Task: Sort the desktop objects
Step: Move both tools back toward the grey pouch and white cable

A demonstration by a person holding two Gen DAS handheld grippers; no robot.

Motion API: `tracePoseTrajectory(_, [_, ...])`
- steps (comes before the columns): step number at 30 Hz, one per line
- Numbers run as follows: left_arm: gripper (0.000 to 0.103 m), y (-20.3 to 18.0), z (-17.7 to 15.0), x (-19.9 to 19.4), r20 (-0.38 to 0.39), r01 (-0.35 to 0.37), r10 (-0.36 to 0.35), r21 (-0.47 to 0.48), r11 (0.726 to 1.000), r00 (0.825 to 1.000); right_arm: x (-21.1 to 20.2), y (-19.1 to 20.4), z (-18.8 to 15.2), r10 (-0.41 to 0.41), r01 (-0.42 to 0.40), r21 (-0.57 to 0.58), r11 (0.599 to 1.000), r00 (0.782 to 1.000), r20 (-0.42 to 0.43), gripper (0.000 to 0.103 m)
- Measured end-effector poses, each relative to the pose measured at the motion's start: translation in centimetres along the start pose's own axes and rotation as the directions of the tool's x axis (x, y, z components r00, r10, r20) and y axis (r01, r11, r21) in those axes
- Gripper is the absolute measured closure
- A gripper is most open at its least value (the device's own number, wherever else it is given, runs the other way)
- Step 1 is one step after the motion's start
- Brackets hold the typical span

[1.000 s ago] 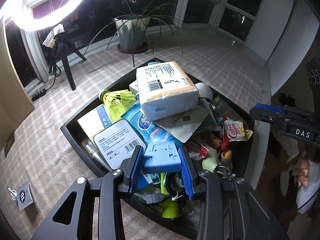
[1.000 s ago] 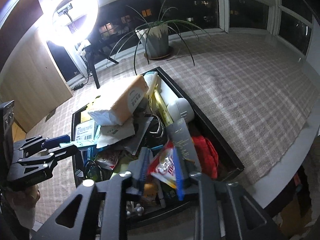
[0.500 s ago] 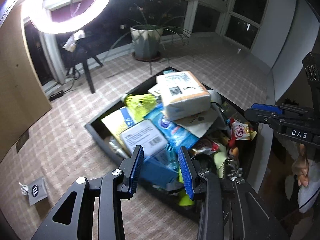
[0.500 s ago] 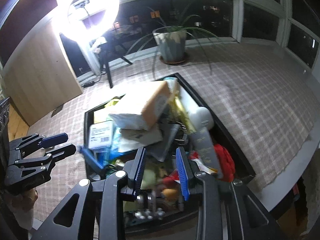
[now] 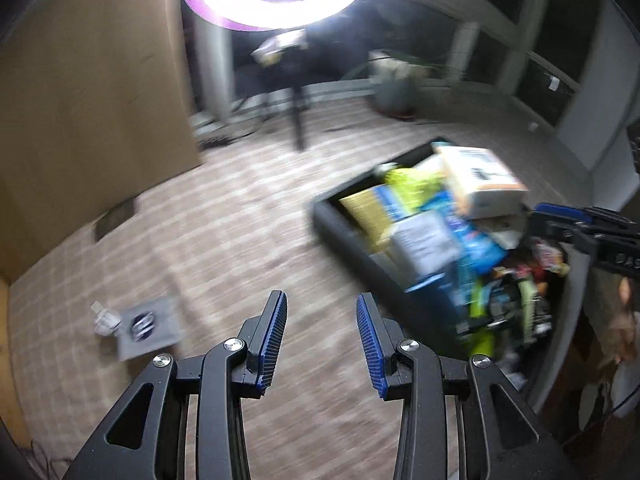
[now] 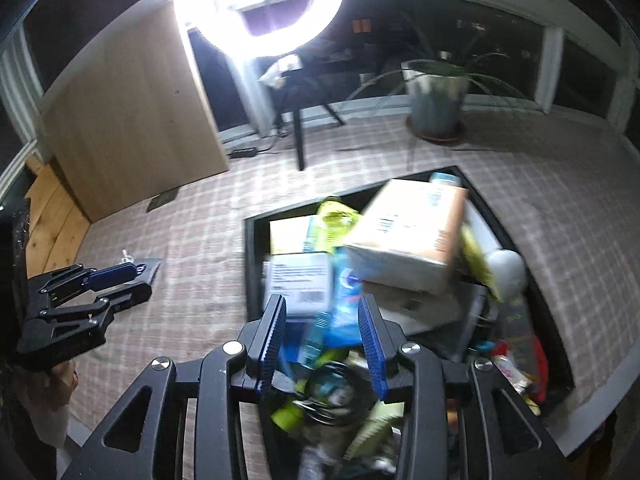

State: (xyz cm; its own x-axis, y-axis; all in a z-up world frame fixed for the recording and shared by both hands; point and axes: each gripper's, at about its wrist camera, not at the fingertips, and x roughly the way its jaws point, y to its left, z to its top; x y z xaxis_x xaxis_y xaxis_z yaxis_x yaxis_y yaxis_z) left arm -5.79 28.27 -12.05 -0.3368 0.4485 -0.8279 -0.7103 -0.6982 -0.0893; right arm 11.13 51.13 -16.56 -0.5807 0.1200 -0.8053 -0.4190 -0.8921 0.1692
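Note:
A black tray (image 5: 340, 228) (image 6: 252, 264) is heaped with mixed objects: a wrapped tissue pack (image 6: 408, 232) (image 5: 480, 184) on top, a blue wipes packet (image 6: 346, 292), a white barcode box (image 6: 298, 280), a yellow-green shuttlecock (image 6: 332, 212). My left gripper (image 5: 321, 340) is open and empty over the checked cloth, left of the tray; it also shows in the right wrist view (image 6: 116, 284). My right gripper (image 6: 322, 344) is open above the tray's near end, empty; it also shows in the left wrist view (image 5: 560, 220). The left wrist view is motion-blurred.
A grey pouch with a clear clip (image 5: 146, 326) (image 6: 152, 266) lies on the cloth left of the tray. A ring light on a tripod (image 6: 276, 4), a potted plant (image 6: 436, 92) and a wooden panel (image 6: 132, 120) stand at the back. The table edge runs at right.
My left gripper let go of the blue block, left the tray and swung left over the cloth. My right gripper released the snack packet, opened and moved left along the tray.

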Motion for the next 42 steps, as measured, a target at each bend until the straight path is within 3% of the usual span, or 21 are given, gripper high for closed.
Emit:
tracePoseTrajectory(5, [0.059, 8.4, -3.3, -0.3, -0.046, -0.07, 0.064, -0.143, 0.987, 0.997, 2.7, 4.0, 0.9, 0.08, -0.082, -0.05, 0.995, 0.996, -0.046, 0.059])
tracePoseTrajectory(11, [0.059, 17.0, -7.5, -0.3, -0.105, -0.105, 0.076, -0.302, 0.947, 0.992, 6.6, 9.4, 1.8, 0.147, -0.159, -0.115, 0.98, 0.983, -0.11, 0.058])
tracePoseTrajectory(18, [0.059, 21.2, -9.1, 1.1, -0.129, -0.116, 0.073, -0.369, 0.922, 0.989, 11.8, 16.4, 2.9, 0.245, -0.283, -0.164, 0.945, 0.945, -0.218, 0.058])
tracePoseTrajectory(20, [0.059, 22.1, -9.3, 1.0, -0.124, -0.115, 0.073, -0.379, 0.918, 0.99, 13.4, 19.0, 2.7, 0.284, -0.345, -0.189, 0.919, 0.914, -0.29, 0.058])
tracePoseTrajectory(25, [0.058, 23.3, -9.2, 1.1, -0.124, -0.122, 0.08, -0.388, 0.914, 0.989, 16.7, 24.0, 1.2, 0.32, -0.423, -0.23, 0.877, 0.868, -0.379, 0.058])
tracePoseTrajectory(30, [0.059, 24.9, -9.8, 0.8, -0.123, -0.125, 0.08, -0.416, 0.901, 0.989, 20.7, 27.4, -0.2, 0.392, -0.525, -0.159, 0.836, 0.775, -0.495, 0.058])
tracePoseTrajectory(32, [0.059, 25.3, -10.0, 0.8, -0.125, -0.126, 0.08, -0.423, 0.897, 0.989, 21.6, 28.4, -0.4, 0.408, -0.543, -0.147, 0.827, 0.759, -0.508, 0.058])
tracePoseTrajectory(34, [0.058, 25.6, -10.2, 0.8, -0.126, -0.128, 0.081, -0.429, 0.894, 0.989, 22.6, 29.2, 0.2, 0.42, -0.549, -0.141, 0.824, 0.757, -0.5, 0.058])
tracePoseTrajectory(38, [0.058, 25.8, -10.4, 0.9, -0.123, -0.116, 0.068, -0.434, 0.894, 0.99, 24.1, 29.2, 2.4, 0.42, -0.511, -0.117, 0.852, 0.8, -0.429, 0.058])
tracePoseTrajectory(42, [0.058, 25.3, -10.2, 1.6, -0.127, -0.093, 0.043, -0.421, 0.902, 0.991, 25.5, 28.9, 4.4, 0.417, -0.486, -0.09, 0.869, 0.819, -0.395, 0.058])
